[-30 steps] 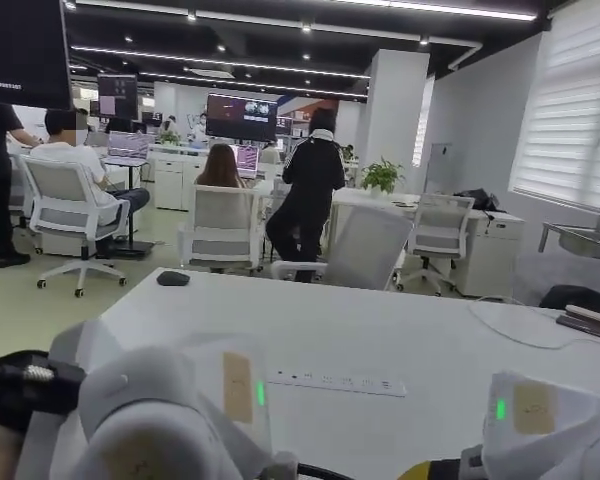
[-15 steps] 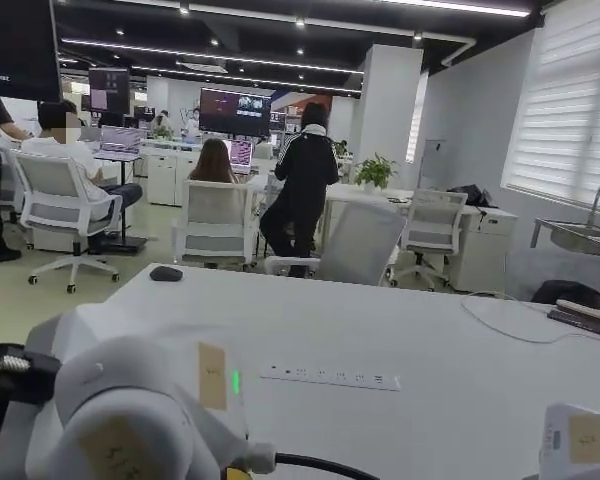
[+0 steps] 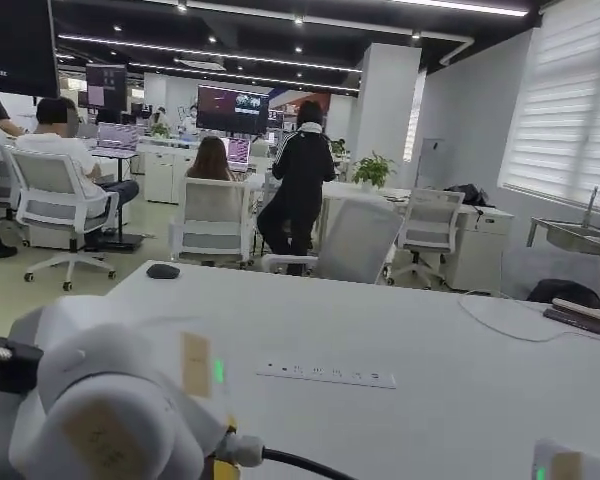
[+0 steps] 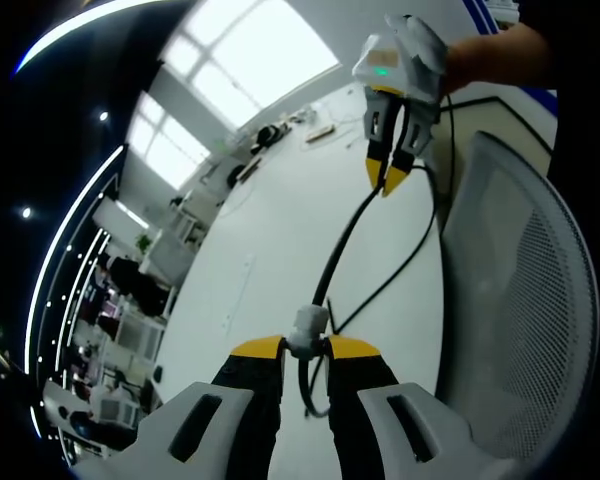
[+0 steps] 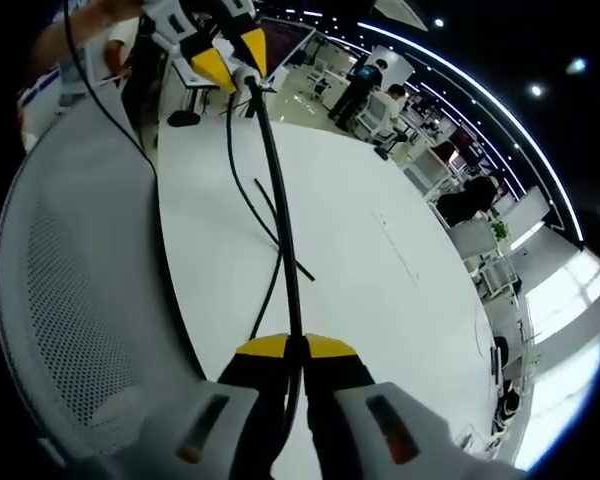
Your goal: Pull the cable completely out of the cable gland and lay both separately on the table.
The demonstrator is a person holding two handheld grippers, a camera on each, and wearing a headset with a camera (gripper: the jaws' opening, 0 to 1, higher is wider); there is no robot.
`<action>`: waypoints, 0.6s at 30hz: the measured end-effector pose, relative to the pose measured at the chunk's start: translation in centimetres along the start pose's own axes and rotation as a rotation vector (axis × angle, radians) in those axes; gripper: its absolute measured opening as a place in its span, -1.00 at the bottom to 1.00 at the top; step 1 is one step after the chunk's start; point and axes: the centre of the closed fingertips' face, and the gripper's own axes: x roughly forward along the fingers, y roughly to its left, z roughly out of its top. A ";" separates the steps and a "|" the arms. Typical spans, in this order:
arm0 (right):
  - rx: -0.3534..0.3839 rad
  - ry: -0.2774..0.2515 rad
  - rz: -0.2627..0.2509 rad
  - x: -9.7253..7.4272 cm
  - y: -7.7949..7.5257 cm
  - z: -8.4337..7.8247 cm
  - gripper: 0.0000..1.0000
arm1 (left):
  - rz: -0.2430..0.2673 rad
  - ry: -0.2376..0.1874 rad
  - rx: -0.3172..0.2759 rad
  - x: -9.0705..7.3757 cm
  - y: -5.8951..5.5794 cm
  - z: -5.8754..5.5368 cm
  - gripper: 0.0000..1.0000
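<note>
cable, gland end in left gripper

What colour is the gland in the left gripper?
The gland is pale grey; it shows clearest in the left gripper view.

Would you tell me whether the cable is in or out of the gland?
In: the cable passes through the gland clamped in the left gripper.

Open counter stretches through the middle of the head view. A power strip lies lower centre, a mouse far left. The cable crosses mid-frame in the right gripper view, a chair back crowding its left.
</note>
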 end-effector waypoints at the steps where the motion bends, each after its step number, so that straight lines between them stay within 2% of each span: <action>1: 0.001 0.017 -0.005 0.1 -0.1 -0.5 -0.94 | 0.000 0.002 -0.003 0.0 0.0 -0.1 -0.67; 11: 0.062 0.074 -0.012 0.6 -0.7 -3.4 -0.94 | -0.007 0.000 -0.014 0.0 -0.6 0.1 -0.67; 16: 0.088 0.096 -0.012 1.0 -0.7 -4.5 -0.94 | -0.003 0.002 -0.014 -0.2 -0.5 0.1 -0.67; 18: 0.051 0.131 -0.006 1.1 -0.6 -5.1 -0.94 | -0.006 -0.004 -0.035 -0.3 -0.4 0.1 -0.67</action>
